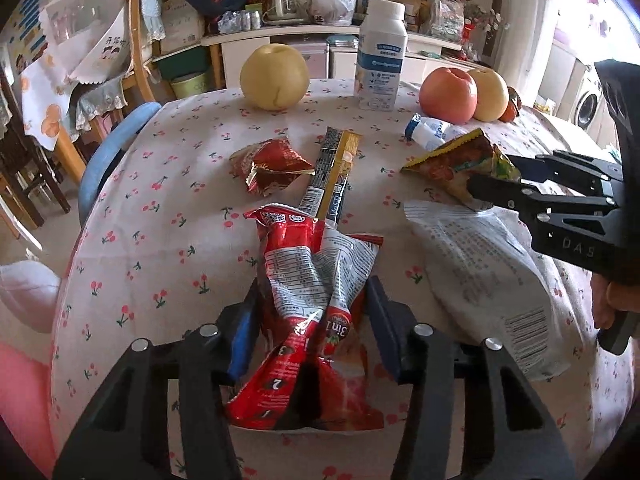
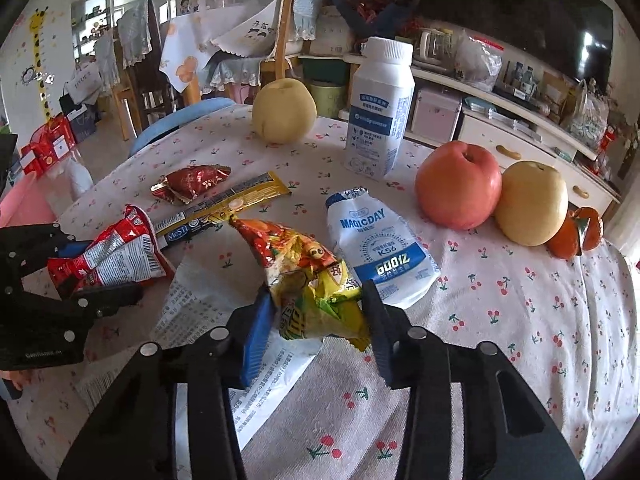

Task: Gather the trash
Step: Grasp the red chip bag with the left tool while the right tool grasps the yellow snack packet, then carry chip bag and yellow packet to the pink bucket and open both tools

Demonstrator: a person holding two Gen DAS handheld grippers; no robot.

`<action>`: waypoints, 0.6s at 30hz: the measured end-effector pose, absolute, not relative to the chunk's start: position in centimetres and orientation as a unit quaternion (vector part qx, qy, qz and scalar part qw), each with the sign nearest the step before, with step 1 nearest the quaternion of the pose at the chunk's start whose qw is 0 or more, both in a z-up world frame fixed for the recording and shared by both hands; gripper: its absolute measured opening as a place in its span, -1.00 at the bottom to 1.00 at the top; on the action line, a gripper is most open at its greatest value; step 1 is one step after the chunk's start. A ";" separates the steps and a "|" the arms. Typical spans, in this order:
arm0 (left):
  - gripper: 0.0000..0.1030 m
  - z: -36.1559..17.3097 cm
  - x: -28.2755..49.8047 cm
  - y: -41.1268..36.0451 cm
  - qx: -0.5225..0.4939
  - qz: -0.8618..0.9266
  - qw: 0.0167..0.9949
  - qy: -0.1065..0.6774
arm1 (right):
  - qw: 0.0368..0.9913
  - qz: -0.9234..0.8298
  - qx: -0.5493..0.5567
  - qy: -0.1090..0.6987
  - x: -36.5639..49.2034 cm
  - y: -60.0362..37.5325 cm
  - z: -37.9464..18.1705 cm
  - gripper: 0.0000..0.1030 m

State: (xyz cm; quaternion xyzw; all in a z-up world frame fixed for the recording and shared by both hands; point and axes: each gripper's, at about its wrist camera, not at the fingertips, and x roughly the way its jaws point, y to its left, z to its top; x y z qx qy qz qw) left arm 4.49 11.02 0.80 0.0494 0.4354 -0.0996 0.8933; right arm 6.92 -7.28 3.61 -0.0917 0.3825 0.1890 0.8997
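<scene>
Cherry-print tablecloth (image 1: 168,184) holds litter; left gripper (image 1: 310,316) clamps red wrapper (image 1: 308,280); right gripper (image 2: 318,316) clamps yellow wrapper (image 2: 308,276) mid-table.

Two claws are in view, the left claw (image 1: 310,320) and the right claw (image 2: 320,320), and each has one wrapper between its fingers: a red one (image 1: 316,280) and a yellow-green one (image 2: 308,280).

Beyond the claws, the bench (image 2: 520,320) carries four more pieces of trash: one small red wrapper (image 2: 192,182), one long stick packet (image 2: 224,210), one white pouch (image 2: 380,248) and one flat white bag (image 1: 480,272).

One white bottle (image 2: 380,108) stands upright.

There are two yellow pears (image 2: 284,112) (image 2: 532,204), one red apple (image 2: 458,186) and one small orange fruit (image 2: 576,232).
</scene>
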 end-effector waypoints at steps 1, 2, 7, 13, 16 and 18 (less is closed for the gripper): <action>-0.02 0.8 4.4 11.1 0.047 -0.099 0.894 0.435 | 0.900 0.189 -0.093 0.381 6.9 -7.3 3.6 -0.18; -0.04 0.9 4.3 11.1 0.045 -0.099 0.894 0.435 | 0.900 0.188 -0.095 0.380 6.8 -7.3 3.6 -0.19; -0.09 1.0 3.9 11.7 0.025 -0.099 0.894 0.436 | 0.903 0.183 -0.104 0.374 6.1 -7.3 3.7 -0.24; -0.10 1.6 2.9 12.4 0.008 -0.102 0.897 0.430 | 0.911 0.181 -0.105 0.357 5.1 -6.9 4.6 -0.28; -0.10 2.1 2.1 13.0 -0.002 -0.102 0.900 0.423 | 0.915 0.183 -0.105 0.345 4.2 -6.5 5.3 -0.28; -0.10 2.4 1.6 13.5 -0.012 -0.100 0.902 0.419 | 0.917 0.183 -0.103 0.340 3.6 -6.5 5.7 -0.29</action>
